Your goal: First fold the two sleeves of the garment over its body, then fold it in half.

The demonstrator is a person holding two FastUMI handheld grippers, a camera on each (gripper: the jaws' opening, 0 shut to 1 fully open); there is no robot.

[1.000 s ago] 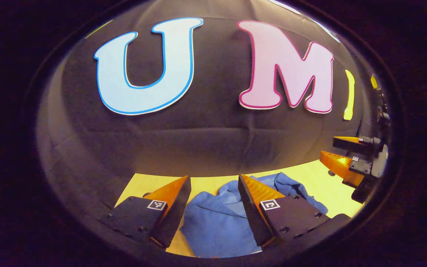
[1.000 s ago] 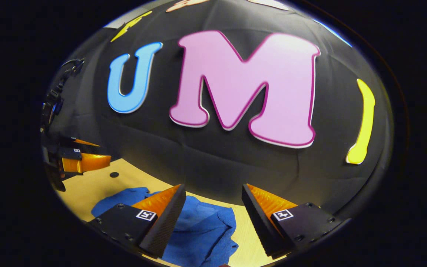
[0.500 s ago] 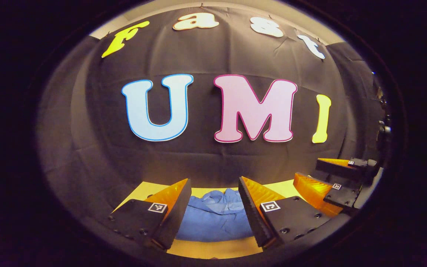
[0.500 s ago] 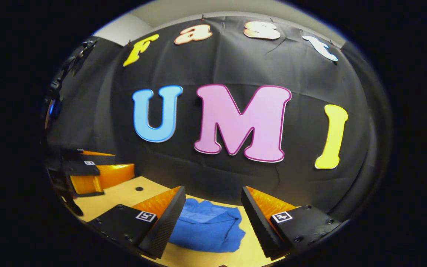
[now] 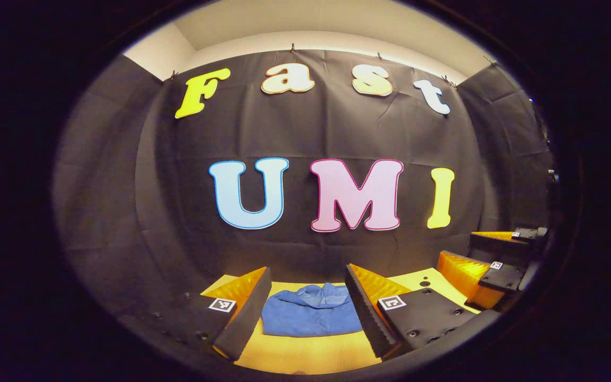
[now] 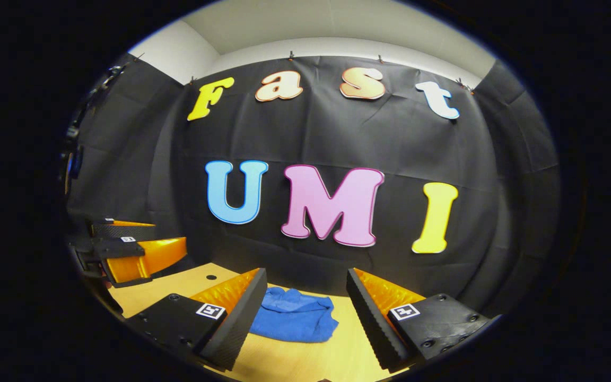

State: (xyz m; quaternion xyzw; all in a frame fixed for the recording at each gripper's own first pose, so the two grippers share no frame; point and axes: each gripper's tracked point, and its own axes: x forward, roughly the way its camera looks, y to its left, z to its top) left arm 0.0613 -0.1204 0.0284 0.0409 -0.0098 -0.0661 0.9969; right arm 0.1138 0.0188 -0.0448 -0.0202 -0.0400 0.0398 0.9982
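Grippers hang above a yellow table (image 5: 305,355) in a black-walled booth. On the left, the left gripper (image 5: 305,302) is spread wide and holds nothing; the blue garment (image 5: 311,317), bunched into a compact bundle, lies on the table beyond its fingers, well apart from them. On the right, the right gripper (image 6: 303,307) is equally spread and empty. Loosely stacked layers could slump open, as nothing pins them.
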